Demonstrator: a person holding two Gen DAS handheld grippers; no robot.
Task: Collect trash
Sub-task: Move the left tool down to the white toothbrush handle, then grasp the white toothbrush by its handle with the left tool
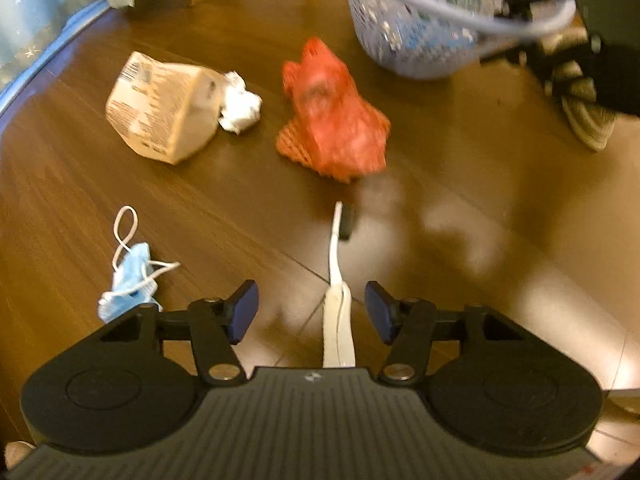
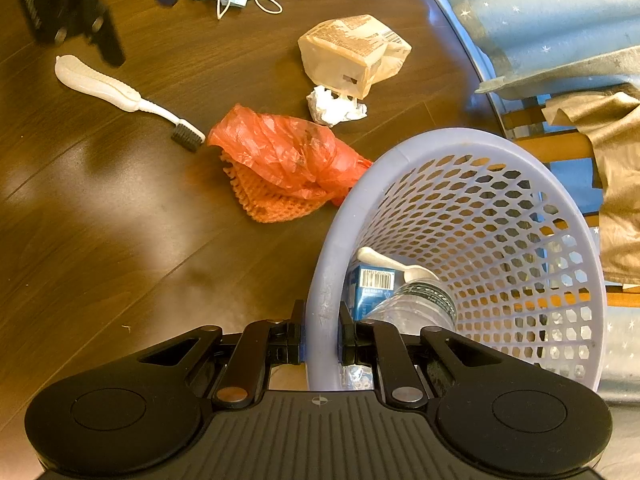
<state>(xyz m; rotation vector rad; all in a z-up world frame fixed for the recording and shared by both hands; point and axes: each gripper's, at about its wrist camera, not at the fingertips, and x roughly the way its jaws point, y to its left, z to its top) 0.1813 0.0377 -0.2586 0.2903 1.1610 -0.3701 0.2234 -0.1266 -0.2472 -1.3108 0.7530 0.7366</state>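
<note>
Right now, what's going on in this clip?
A person with a gripper in each hand is collecting trash off a wooden floor. The right gripper is clamped on the rim of a lavender basket that already holds a bottle and a carton. The left gripper is open above a white toothbrush, not gripping it. A red bag, crushed carton, tissue and mask remain.

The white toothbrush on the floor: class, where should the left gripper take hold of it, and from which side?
Grip the toothbrush by its thick handle, coming from above. It lies flat, and the open left gripper already straddles that handle. The neck is thin, and the bristle head nearly touches the red bag.
</note>
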